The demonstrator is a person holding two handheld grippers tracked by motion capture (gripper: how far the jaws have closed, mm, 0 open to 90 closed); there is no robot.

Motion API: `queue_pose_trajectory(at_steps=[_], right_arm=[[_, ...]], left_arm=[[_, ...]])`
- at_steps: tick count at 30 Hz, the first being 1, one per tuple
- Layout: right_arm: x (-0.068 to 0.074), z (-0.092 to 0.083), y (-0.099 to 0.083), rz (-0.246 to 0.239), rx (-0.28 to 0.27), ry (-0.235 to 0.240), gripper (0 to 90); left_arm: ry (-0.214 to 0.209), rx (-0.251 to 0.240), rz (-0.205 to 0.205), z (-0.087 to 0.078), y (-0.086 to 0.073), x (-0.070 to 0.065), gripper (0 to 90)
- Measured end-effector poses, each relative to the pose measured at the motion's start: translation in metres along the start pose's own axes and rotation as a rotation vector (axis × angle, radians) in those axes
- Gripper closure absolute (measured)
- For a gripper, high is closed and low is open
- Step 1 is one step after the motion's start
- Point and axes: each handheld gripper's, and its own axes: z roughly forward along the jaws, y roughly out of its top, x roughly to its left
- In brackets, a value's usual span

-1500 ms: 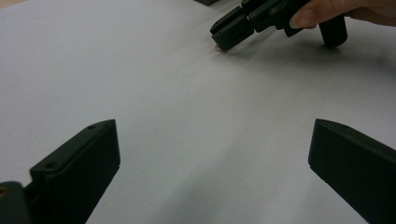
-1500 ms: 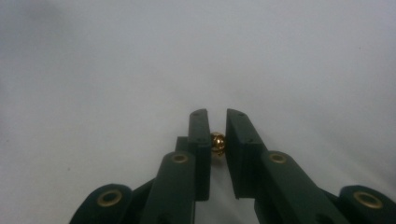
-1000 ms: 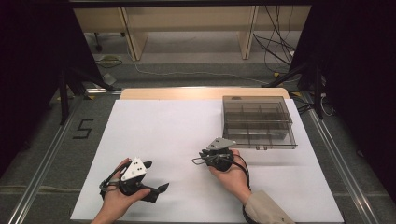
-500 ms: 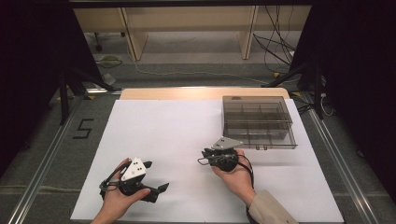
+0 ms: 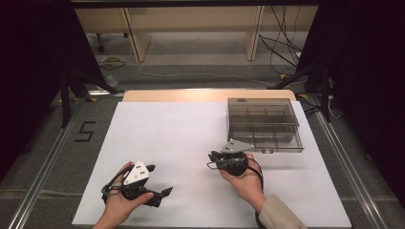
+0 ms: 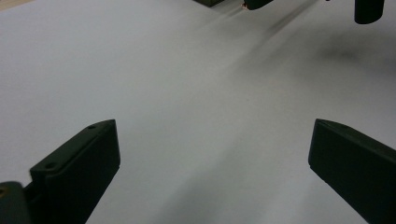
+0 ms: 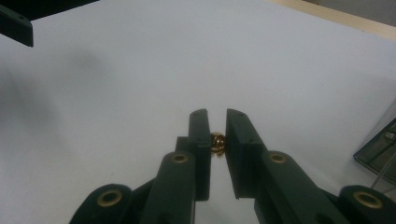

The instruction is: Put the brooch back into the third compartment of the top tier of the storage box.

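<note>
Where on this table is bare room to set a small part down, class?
The white sheet lies bare from its left edge across to the compartment box, and between the left gripper and right gripper. It is crowded only at the box's front edge.

Before you: table (image 5: 200, 95), light wood edge showing at the far side. White sheet (image 5: 191, 138) covers most of its top. On the sheet, far right: clear box (image 5: 263, 125) with compartments, lying flat.
</note>
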Motion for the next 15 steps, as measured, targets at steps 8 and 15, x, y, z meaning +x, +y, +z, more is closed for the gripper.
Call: queue_pose_trajectory(at_steps=[8,15], right_arm=[[-0.003,-0.008,0.0,0.009,-0.015,0.002,81.0],[-0.003,-0.012,0.0,0.01,-0.029,0.003,81.0]], left_arm=[[0.0,0.001,0.001,0.0,0.0,0.0,2.0],[0.001,0.0,0.0,0.0,0.0,0.0,2.1]])
